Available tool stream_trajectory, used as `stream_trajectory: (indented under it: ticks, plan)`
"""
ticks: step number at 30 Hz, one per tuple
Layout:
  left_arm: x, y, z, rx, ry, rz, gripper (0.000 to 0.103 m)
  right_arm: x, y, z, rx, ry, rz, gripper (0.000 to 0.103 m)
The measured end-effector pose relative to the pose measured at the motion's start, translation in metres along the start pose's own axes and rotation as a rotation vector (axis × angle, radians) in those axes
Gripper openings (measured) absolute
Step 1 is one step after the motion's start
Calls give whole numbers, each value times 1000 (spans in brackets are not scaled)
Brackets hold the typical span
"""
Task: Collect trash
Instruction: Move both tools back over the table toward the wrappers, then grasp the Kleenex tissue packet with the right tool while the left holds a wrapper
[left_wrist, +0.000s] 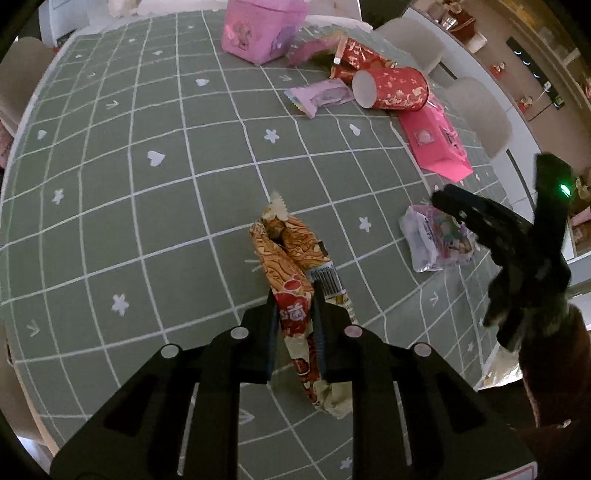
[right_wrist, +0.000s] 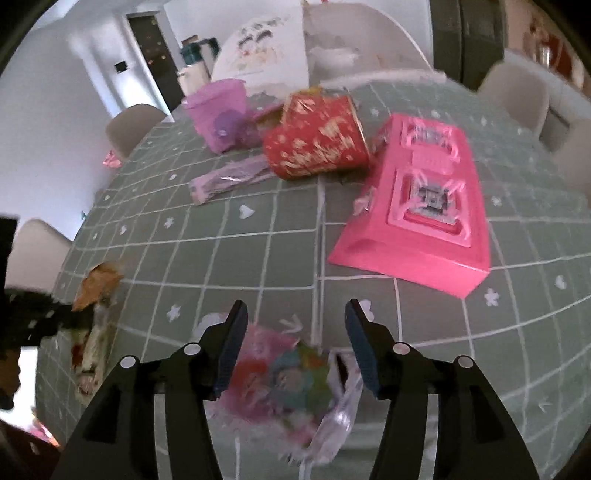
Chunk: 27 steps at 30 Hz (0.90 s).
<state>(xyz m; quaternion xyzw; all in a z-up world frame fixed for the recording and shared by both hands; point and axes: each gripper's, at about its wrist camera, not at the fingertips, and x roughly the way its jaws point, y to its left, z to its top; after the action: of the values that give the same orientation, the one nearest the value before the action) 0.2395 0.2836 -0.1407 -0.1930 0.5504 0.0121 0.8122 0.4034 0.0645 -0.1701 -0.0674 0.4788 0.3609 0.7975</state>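
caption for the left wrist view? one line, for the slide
Left claw shut on an orange snack wrapper over the green checked tablecloth; right claw above a pastel wrapper.

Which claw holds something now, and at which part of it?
The left claw grips the orange snack wrapper near its middle. The right claw holds nothing.

Left gripper (left_wrist: 295, 295) clamped on crumpled orange-and-red snack wrapper (left_wrist: 291, 258) over green grid-patterned tablecloth (left_wrist: 147, 203). Right gripper (left_wrist: 448, 201) above colourful clear plastic packet (left_wrist: 432, 240). Red gold-printed paper tube (left_wrist: 391, 88) lies far side.
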Motion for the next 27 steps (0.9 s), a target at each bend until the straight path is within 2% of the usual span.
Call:
stream_trajectory:
  ticks: [4, 7, 12, 16, 20, 22, 25, 27]
  plan:
    - [-4, 6, -4, -52, -22, 12, 16, 0, -6, -9, 65, 25, 72, 52]
    - [-2, 10, -5, -78, -26, 14, 16, -5, 5, -24, 39, 37, 104, 58]
    - [2, 12, -5, -95, -26, 16, 17, -11, 27, -41, -26, 44, 70, 64]
    - [2, 13, -5, -102, -25, 20, 17, -10, 37, -49, -90, 30, 24, 64]
    - [2, 14, -5, -103, -25, 25, 17, -6, 56, -53, -234, 56, -67, 67]
    - [2, 14, -6, -105, -24, 27, 17, -5, 59, -54, -289, 70, -85, 68]
    - [2, 15, -8, -109, -24, 26, 17, -6, 46, -45, -249, 108, -55, 67]
    - [1, 15, -9, -111, -25, 24, 17, -21, 35, -39, -192, 64, -32, 68]
